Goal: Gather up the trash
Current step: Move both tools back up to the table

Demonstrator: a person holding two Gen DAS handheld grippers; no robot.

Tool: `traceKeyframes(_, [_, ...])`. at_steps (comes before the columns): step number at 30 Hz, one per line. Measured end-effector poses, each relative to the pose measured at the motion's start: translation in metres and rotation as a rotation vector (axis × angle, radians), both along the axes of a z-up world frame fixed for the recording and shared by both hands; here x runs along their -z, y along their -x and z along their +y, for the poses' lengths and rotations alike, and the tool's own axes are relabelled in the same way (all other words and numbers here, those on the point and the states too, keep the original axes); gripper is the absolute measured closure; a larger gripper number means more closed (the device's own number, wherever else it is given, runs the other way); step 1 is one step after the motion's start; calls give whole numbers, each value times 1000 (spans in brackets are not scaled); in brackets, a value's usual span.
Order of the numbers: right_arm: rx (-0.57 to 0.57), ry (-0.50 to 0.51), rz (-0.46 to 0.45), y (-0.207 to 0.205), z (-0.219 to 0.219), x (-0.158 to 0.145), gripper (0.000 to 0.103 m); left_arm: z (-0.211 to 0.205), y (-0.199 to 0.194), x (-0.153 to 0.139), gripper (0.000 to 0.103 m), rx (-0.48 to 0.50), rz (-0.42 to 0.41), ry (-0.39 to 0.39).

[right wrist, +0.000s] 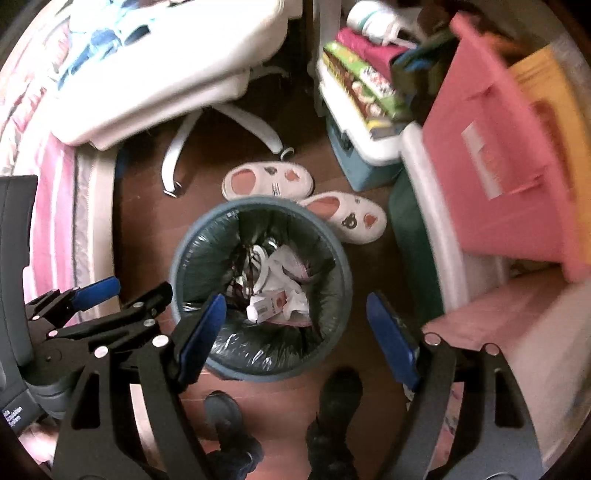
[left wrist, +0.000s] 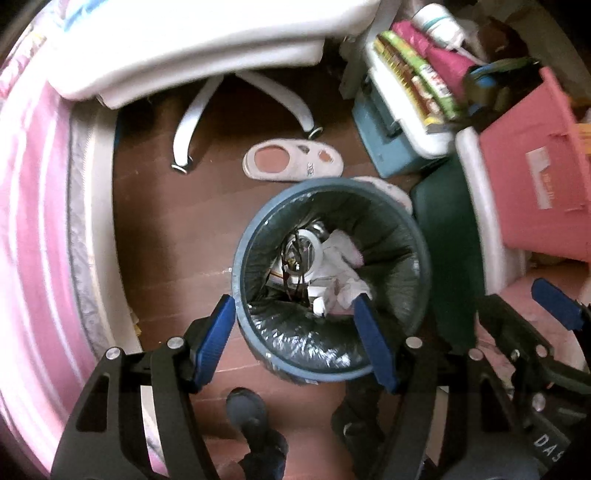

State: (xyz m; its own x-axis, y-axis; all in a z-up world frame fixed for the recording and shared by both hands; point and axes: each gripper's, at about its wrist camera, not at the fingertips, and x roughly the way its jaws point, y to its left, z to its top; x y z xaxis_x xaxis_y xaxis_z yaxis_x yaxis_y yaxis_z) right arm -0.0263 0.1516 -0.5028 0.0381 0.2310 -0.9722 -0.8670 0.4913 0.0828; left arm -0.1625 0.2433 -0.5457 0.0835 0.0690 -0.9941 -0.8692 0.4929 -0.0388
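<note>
Both grippers, left gripper (left wrist: 295,321) and right gripper (right wrist: 295,328), hang open, empty, over our bin (left wrist: 421,258). Trash (right wrist: 275,301) looks light, crumply; we'd pinch the bag liner (left wrist: 306,339) at the rim.

A lived-in bedroom in a home. Brown wood-plank floor (right wrist: 147,221), with a bed (left wrist: 33,221) in pink striped bedding along its left edge. White swivel chair (left wrist: 207,51) on a five-star caster base by the bed, clothing draped over its seat. Pair of white-and-pink house slippers (right wrist: 267,181) lying on the floor just beyond a small round lined waste bin (right wrist: 334,280) holding crumpled paper and packaging. Along the right edge of the floor, household clutter: a pink plastic storage crate (left wrist: 535,177), a blue box (left wrist: 388,147) stacked with snack packets (right wrist: 364,85), a white bottle (left wrist: 436,20) on top
</note>
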Motion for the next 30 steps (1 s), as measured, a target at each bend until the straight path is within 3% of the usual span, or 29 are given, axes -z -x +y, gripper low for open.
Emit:
traceKeyframes(18, [91, -107, -53, 1, -59, -224, 23, -43, -6, -231, 30, 91, -34, -102])
traceKeyframes(30, [226, -186, -109, 4, -124, -337, 21, -101, -27, -338, 24, 231, -91, -134])
